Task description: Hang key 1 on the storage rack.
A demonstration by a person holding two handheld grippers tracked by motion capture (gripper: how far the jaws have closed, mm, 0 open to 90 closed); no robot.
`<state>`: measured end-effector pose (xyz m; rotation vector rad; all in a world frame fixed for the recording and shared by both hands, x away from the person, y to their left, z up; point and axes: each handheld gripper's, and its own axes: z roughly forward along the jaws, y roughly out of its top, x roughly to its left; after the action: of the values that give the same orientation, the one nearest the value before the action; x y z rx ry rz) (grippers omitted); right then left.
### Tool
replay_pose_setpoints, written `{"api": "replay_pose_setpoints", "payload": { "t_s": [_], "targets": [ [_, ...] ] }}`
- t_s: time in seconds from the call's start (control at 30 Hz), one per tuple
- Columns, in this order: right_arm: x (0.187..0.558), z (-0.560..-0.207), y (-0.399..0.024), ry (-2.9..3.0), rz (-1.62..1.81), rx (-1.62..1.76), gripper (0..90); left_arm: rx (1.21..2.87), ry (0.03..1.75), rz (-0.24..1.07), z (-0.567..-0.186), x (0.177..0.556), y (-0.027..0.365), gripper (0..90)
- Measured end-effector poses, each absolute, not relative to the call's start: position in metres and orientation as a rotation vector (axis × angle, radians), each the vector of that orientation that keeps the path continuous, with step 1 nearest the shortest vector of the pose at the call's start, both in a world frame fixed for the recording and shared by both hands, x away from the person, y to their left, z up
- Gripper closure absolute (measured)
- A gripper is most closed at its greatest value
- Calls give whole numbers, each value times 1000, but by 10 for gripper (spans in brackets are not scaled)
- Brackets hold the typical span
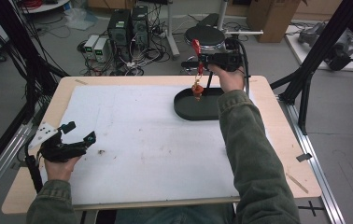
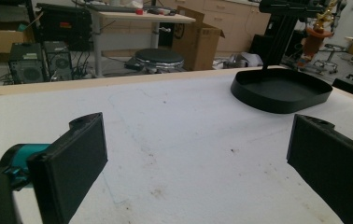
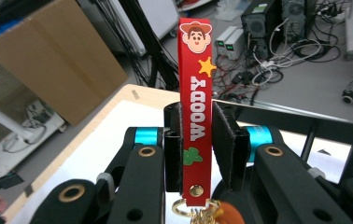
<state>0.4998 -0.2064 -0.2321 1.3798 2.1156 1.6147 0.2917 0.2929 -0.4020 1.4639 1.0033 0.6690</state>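
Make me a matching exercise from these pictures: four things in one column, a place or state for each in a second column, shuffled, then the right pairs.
Things:
1. red Woody strap
2. black tray
3. left gripper
4. orange charm

Places or states:
A. jaws wide apart, nothing between them, near the table's left edge
B. hangs from the strap's lower end, above the tray
C. clamped between the right gripper's pads
D. lies on the white mat at the table's far right side

Pairs: 1-C, 2-D, 3-A, 4-B
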Motion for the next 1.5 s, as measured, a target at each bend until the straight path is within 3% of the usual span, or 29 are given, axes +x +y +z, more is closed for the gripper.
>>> {"api": "replay_pose_setpoints", "payload": {
  "t_s": [0.27, 0.73, 1.5],
  "targets": [
    [521, -226, -200, 2095, 1645, 1419, 752, 1460, 1006, 668, -402, 291, 294, 53],
    [552, -246, -185, 2080, 1541, 1487, 752, 1463, 1006, 659, -402, 292, 295, 53],
    [569, -260, -169, 2034, 1515, 1500, 741, 1458, 1008, 657, -403, 293, 295, 53]
  ]
}}
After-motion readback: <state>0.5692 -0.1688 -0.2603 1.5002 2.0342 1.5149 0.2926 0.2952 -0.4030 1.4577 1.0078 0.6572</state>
